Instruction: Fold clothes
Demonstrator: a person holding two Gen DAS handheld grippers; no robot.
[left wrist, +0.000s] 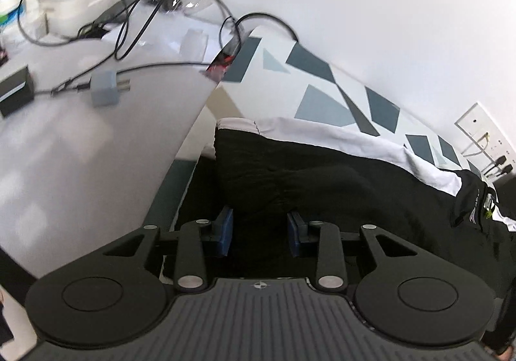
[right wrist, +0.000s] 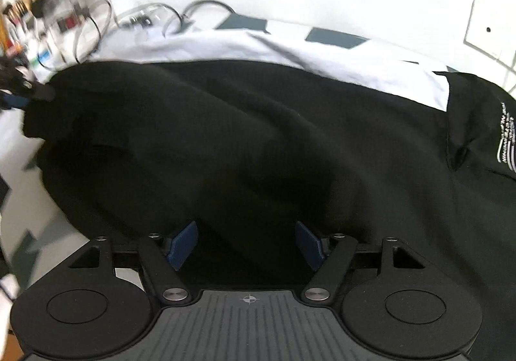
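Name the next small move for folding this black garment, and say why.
Probably close the right gripper on the black garment. Its blue pads stand apart with dark cloth between them, not visibly pinched. The left gripper likewise straddles a bunched fold near the garment's edge, so both look poised to take hold before lifting.

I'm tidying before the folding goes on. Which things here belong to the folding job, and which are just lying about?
For the job:
- black garment
- white garment under it
- left gripper
- right gripper

Lying about:
- grey plug adapter
- black cables
- small black box
- wall socket
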